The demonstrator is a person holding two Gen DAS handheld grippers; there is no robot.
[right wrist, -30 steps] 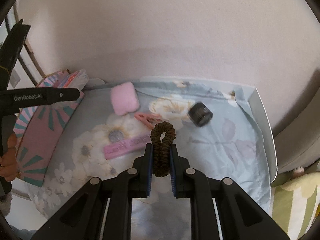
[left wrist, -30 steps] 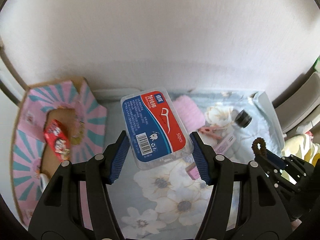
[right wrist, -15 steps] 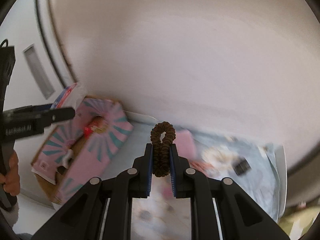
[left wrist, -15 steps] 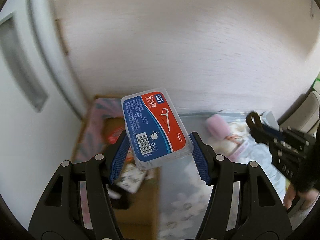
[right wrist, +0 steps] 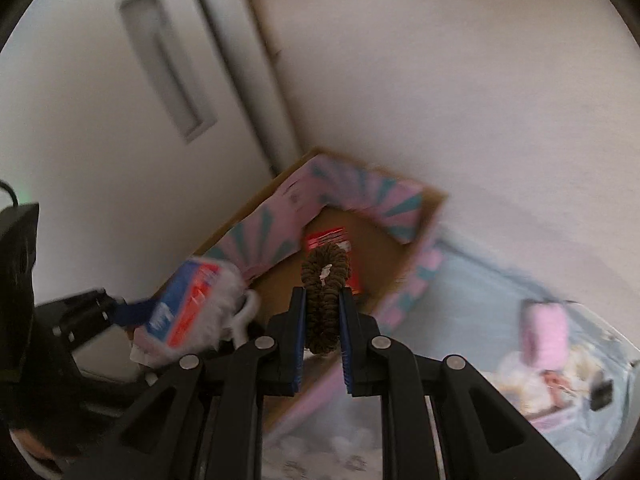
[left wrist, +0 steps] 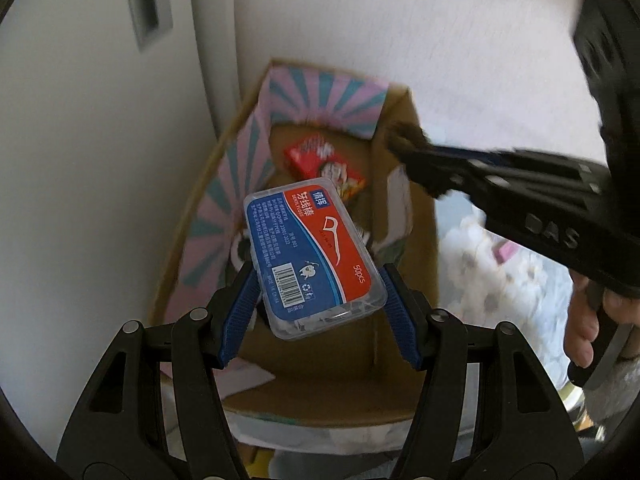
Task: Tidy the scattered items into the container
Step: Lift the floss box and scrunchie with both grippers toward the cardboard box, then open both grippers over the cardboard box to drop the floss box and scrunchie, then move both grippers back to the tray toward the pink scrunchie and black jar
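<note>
My left gripper [left wrist: 318, 300] is shut on a clear dental floss box [left wrist: 312, 256] with a blue and red label, held above the open cardboard box [left wrist: 404, 184] with pink and teal flaps. A red packet [left wrist: 320, 158] lies inside that box. My right gripper [right wrist: 323, 312] is shut on a brown hair tie [right wrist: 325, 296] and hovers over the same cardboard box [right wrist: 400, 276]. In the left wrist view the right gripper [left wrist: 404, 148] reaches in from the right, hair tie [left wrist: 402, 136] at its tip. The floss box [right wrist: 192, 312] shows blurred at the left of the right wrist view.
The box stands in a corner between a white door [right wrist: 120, 120] and a pale wall [right wrist: 460, 80]. To its right lies a floral cloth [right wrist: 480, 320] with a pink pad [right wrist: 544, 332], a dark cap [right wrist: 602, 392] and other small items. A hand [left wrist: 584, 332] grips the right tool.
Both grippers have swung left from over the floral cloth to above the cardboard box, each still holding its item. The door and corner have come into view.
</note>
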